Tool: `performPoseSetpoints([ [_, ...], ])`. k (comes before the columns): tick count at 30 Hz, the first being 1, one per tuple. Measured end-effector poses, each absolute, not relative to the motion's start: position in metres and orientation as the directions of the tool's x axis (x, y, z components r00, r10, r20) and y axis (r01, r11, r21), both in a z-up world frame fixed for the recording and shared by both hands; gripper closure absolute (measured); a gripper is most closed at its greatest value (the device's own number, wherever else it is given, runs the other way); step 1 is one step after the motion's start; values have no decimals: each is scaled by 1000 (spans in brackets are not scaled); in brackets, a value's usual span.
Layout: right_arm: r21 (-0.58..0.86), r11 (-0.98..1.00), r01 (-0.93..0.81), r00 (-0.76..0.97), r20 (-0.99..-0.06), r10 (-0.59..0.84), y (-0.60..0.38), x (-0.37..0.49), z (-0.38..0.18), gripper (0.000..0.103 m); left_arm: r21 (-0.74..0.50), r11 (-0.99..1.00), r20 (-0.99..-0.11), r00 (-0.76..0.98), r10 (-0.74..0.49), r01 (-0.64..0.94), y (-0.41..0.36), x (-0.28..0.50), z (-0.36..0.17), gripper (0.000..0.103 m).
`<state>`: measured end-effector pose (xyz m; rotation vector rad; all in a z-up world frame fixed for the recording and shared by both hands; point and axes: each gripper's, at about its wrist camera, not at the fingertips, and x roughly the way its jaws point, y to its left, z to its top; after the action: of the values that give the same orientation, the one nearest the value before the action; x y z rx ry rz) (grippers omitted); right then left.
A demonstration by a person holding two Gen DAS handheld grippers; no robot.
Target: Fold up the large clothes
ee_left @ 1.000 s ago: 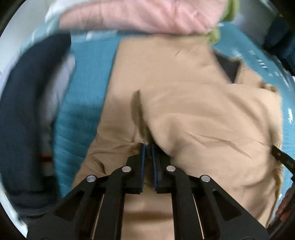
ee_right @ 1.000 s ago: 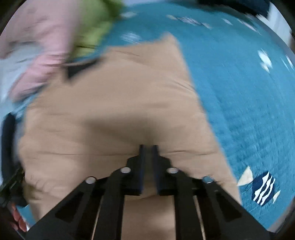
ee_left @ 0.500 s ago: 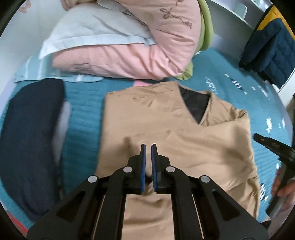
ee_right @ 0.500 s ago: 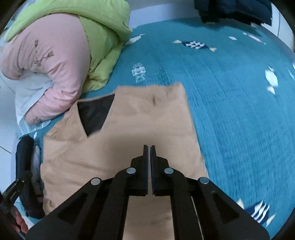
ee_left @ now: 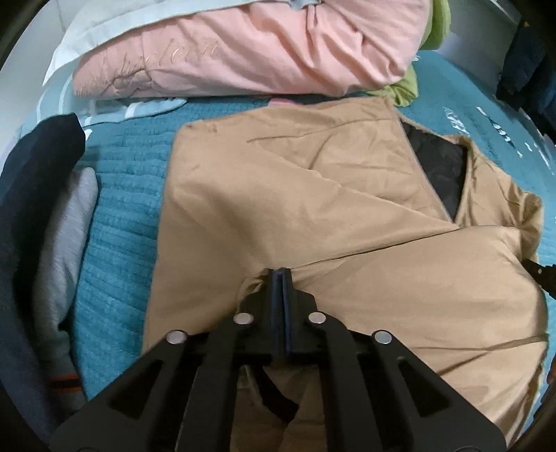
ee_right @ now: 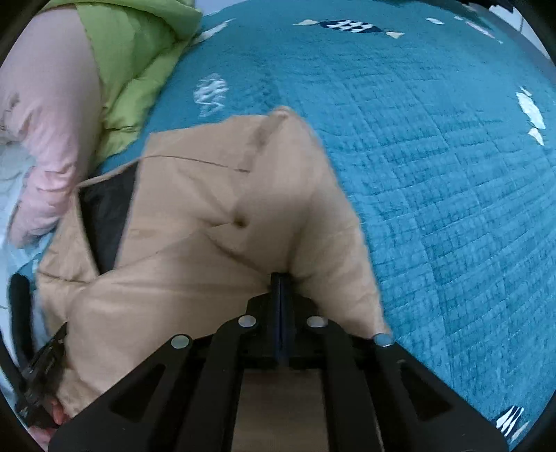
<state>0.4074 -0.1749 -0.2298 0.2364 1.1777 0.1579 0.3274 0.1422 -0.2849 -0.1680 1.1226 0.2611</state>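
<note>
Your left gripper (ee_left: pixel 282 274) is pinching a ridge of the tan jacket (ee_left: pixel 312 194): its jaws are sitting almost together, with the fabric puckering up around their tips. Your right gripper (ee_right: pixel 280 278) is pressing its tips into the same jacket (ee_right: pixel 215 222) near the garment's right-hand edge; its jaws are just beginning to open, though in the right wrist view they are showing barely a slit, and the cloth is bunching up at the tips, so you cannot tell whether any fabric is lying between them.

The jacket is lying spread across the teal bedspread (ee_right: pixel 434 156), its black lining (ee_left: pixel 441 174) showing in the V of the open neck. A lower panel is lying folded up over the body, its edge running diagonally across the chest.

Beyond the collar, a pink quilt (ee_left: pixel 243 52) is sitting heaped at the head of the bed, touching or nearly touching the top edge of the jacket, with a green puffer garment (ee_right: pixel 139 52) tucked beside it. In the left wrist view, a dark navy garment (ee_left: pixel 31 194) with a grey piece (ee_left: pixel 66 243) against it is lying on the bedspread to the left, apart from the jacket. The bedspread to the right of the jacket is showing white and navy printed patches (ee_right: pixel 347 26).
</note>
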Motion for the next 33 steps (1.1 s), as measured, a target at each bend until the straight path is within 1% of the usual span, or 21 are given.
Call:
performPoseSetpoints([
  [1,264,965,7,377,-894,242,-176,405,-224,82,-4,956,-905,407,121,-292,143,326,-280,84],
  [2,265,964,16,380,-894,239,-177,404,-219,61,-8,955,-906,406,119,-297,143,324,-275,69],
  [3,271,962,29,393,-888,239,-179,401,-213,47,-18,954,-907,407,111,-301,145,324,-271,62],
  [5,281,959,42,418,-876,239,-183,400,-201,41,-45,947,-907,411,95,-318,148,318,-260,41],
  [6,284,958,39,423,-873,241,-185,399,-196,38,-56,943,-904,418,91,-328,150,315,-256,38],
  [10,249,968,36,429,-879,210,-189,405,-185,33,-129,924,-905,423,39,-359,166,315,-246,37],
  [12,258,965,48,423,-881,214,-197,411,-183,32,-134,920,-904,426,38,-367,173,319,-244,34],
  [14,284,957,62,411,-881,235,-205,422,-181,32,-145,924,-896,443,28,-353,181,327,-243,27],
  [16,274,960,62,399,-889,227,-204,436,-182,31,-139,922,-895,444,40,-362,192,336,-242,27],
  [19,248,968,48,390,-896,210,-205,453,-183,31,-180,908,-895,446,9,-379,211,354,-241,26],
  [21,249,967,43,373,-902,216,-203,464,-188,31,-187,904,-898,440,1,-384,219,367,-243,26],
  [24,260,965,30,349,-907,234,-198,481,-195,31,-161,906,-906,423,22,-392,230,386,-248,23],
  [28,281,960,9,297,-917,265,-187,506,-214,31,-182,894,-916,402,-3,-408,245,408,-268,22],
  [29,282,959,9,287,-920,268,-185,509,-218,31,-202,889,-908,418,-13,-412,248,411,-277,27],
  [30,278,961,13,280,-923,263,-182,515,-225,31,-219,886,-904,426,-27,-409,250,413,-283,35],
  [31,269,963,21,284,-925,252,-181,519,-232,31,-237,880,-912,407,-55,-412,253,415,-297,44],
  [33,257,966,23,298,-924,239,-178,521,-240,31,-243,877,-897,440,-40,-414,253,411,-298,47],
])
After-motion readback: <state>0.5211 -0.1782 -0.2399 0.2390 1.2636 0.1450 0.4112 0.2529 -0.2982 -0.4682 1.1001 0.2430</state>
